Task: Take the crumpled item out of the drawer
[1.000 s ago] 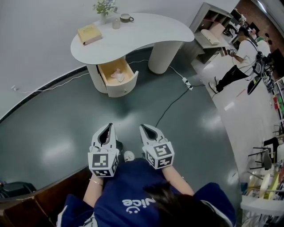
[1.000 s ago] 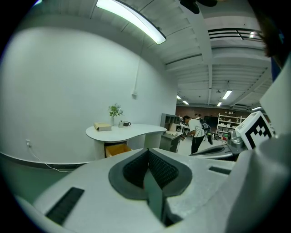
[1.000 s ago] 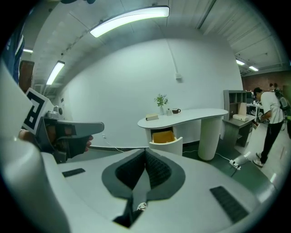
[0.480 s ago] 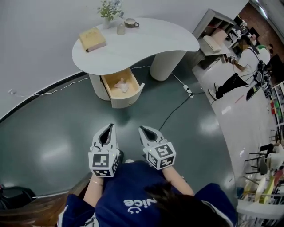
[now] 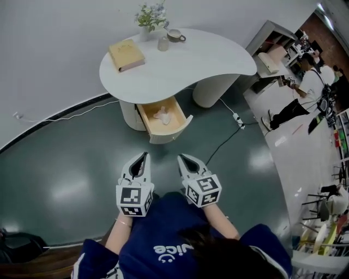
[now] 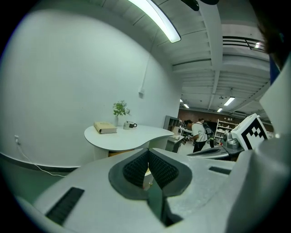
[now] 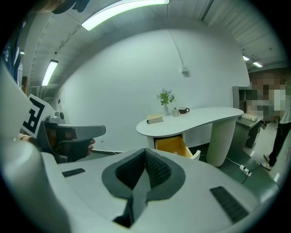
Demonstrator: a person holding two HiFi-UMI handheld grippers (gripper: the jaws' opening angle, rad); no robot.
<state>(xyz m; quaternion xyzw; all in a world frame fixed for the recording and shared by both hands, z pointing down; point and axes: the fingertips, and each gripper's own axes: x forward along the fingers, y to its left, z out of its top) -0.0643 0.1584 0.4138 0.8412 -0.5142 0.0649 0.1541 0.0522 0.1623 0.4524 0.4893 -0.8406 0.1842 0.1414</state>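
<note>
So, approach step by my reading: both tools are well short of the desk (image 5: 180, 60) and nothing's grabbed yet. Left gripper (image 5: 144, 156) and right gripper (image 5: 181, 158) hang side by side at near centre, each w/ jaws closed together, tips meeting, nothing between them. Drawer (image 5: 184, 126) stands pulled out under the desk's near edge, and the crumpled item (image 5: 162, 114), pale & wadded, lies inside on the wooden bottom. Next move prob calls for closing the gap to the drawer, parting one gripper's jaws, then reaching down over the front wall w/o bumping it. Book (image 5: 126, 54), cup (image 5: 174, 36) & plant (image 5: 151, 15) sit on the desktop, not involved.
</note>
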